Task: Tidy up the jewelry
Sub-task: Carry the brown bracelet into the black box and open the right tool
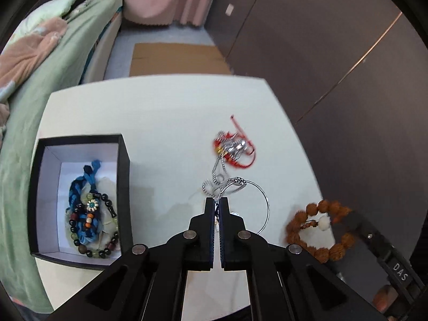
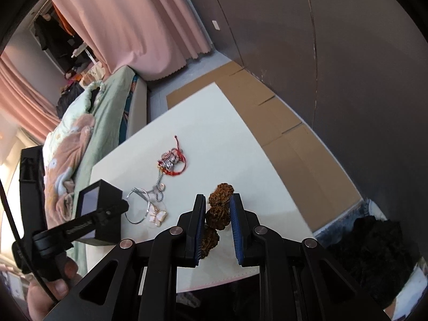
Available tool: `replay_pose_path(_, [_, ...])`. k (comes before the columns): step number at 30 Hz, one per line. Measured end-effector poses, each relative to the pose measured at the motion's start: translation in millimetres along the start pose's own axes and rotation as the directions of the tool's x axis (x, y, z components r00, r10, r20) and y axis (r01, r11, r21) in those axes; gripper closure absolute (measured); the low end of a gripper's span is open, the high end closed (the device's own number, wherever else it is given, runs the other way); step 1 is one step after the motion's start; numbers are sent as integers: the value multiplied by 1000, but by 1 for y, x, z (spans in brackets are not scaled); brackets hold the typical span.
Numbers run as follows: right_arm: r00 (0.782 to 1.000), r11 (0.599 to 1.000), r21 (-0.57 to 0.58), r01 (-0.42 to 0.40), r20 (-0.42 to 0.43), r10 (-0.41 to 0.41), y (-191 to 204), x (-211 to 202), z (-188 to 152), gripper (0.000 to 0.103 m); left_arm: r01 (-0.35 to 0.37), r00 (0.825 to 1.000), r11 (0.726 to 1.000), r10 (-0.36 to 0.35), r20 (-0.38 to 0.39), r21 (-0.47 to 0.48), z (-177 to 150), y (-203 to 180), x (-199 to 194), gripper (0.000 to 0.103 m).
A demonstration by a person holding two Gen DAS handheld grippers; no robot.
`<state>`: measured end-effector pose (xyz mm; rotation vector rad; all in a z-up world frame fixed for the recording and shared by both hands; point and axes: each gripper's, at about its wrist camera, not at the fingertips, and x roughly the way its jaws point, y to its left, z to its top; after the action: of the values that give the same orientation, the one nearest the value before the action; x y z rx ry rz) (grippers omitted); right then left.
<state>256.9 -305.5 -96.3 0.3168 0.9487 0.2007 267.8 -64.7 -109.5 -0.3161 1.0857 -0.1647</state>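
Holding bangle (image 1: 260, 208) in clenched L claw (image 1: 217, 200), bead bracelet (image 2: 218, 211) in R claw (image 2: 218, 200). Few pcs boxed (image 1: 80, 137); red bracelet (image 1: 234, 148), chain (image 1: 220, 176) left on counter (image 1: 160, 107).

A white table (image 1: 160, 107) fills mid-frame, carrying a black box (image 1: 125, 165) at lower left, a red-and-silver bracelet (image 1: 234, 147) at centre right, and a silver chain (image 1: 216, 184) just below it.

Left tool (image 1: 217, 200) points steeply down, jaws pinched together; right tool (image 2: 218, 200) (also angled down) keeps its jaws partly apart.
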Motion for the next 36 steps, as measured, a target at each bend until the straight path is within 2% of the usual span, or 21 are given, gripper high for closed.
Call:
replay_pose_path(3, [1000, 1000, -8, -8, 10, 8, 5, -8, 1, 83, 49, 997, 999, -49, 67, 1, 4, 1, -14, 101])
replay_pose_path(7, [999, 999, -25, -32, 21, 32, 18, -16, 4, 83, 102, 979, 995, -99, 177, -6, -8, 4, -50, 101])
replay_pose_path(10, [999, 998, -49, -45, 27, 47, 30, -22, 7, 83, 112, 972, 993, -105, 209, -24, -9, 16, -65, 101])
replay_pose_path(16, [995, 993, -93, -79, 47, 83, 63, -31, 13, 83, 142, 966, 989, -128, 225, -48, -11, 37, -83, 101])
replay_pose_path(22, [989, 980, -141, -141, 29, 146, 109, -25, 10, 83, 165, 958, 982, -139, 250, -87, -13, 65, -105, 101])
replay_pose_path(28, [977, 958, -191, -213, -19, 213, 153, -10, 4, 83, 138, 954, 976, -84, 288, -171, -18, 105, -125, 101])
replay_pose_path(36, [946, 917, -233, -325, -91, 312, 206, 14, -1, 81, 104, 961, 968, -38, 275, -230, -21, 136, -134, 101])
